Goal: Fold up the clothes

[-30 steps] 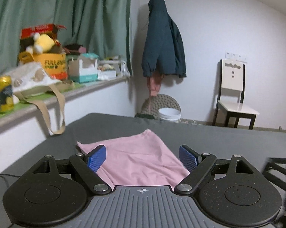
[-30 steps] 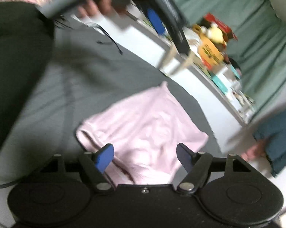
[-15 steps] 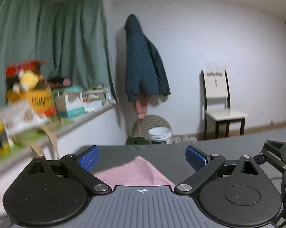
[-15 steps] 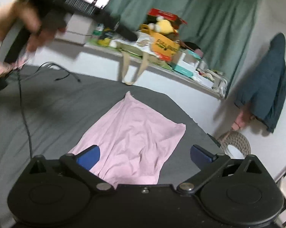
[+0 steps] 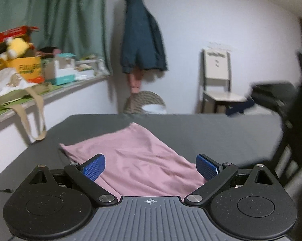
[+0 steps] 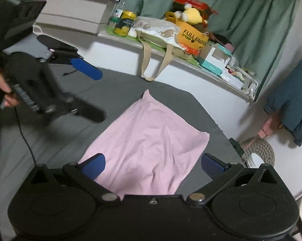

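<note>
The pink garment (image 6: 151, 140) lay flat on the grey bed cover (image 6: 50, 140), folded into a rough rectangle. The right gripper (image 6: 153, 164) hovered at its near edge, blue pads spread wide, holding nothing. The left gripper (image 5: 151, 165) hung over the cloth's other side, likewise released and empty; from the right wrist view it floated up and to the left, clear of the fabric, a hand (image 6: 0, 86) gripping its handle.
</note>
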{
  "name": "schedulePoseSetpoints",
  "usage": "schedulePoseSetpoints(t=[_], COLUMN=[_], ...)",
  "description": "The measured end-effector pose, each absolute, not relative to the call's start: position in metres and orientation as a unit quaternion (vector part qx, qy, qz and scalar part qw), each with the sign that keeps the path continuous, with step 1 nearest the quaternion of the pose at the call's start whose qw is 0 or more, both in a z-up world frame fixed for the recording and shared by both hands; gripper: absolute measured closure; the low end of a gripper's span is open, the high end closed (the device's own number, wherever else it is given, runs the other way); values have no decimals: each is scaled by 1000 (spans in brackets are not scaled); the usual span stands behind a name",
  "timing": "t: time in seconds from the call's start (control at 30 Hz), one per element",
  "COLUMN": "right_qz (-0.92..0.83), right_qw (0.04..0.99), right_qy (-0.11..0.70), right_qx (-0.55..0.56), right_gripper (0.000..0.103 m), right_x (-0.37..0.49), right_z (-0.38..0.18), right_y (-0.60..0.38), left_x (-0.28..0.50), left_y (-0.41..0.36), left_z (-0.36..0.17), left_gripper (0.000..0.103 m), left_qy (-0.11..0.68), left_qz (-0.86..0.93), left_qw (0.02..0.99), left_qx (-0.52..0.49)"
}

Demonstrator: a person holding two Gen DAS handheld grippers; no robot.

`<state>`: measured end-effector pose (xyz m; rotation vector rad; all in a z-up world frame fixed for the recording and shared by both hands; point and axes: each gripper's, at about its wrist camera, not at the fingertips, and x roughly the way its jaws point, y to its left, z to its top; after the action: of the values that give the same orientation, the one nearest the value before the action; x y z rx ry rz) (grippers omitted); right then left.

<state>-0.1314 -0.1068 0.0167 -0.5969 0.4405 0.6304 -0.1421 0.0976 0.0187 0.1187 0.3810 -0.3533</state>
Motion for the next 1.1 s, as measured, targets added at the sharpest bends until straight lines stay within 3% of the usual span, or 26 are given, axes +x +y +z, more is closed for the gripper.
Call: schedulePoseSetpoints(t=[0.2, 0.53, 1.1], right_qz=[270, 278, 232], right_qw=[909, 898, 916], right_qy=[236, 262, 307], right_qx=[-213, -216, -116], right_gripper=[0, 0, 0], right_x=[-129, -122, -110], right_z=[9, -2, 11], right_y=[-141, -148, -185], left_x=[-157, -165, -154], left_y=[59, 12, 22], left_z=[19, 18, 10], left_gripper=[6, 5, 5], left_qy=[178, 194, 177], left_qz=[-229, -271, -268], left_qw=[944, 912, 926], left_qx=[155, 240, 197])
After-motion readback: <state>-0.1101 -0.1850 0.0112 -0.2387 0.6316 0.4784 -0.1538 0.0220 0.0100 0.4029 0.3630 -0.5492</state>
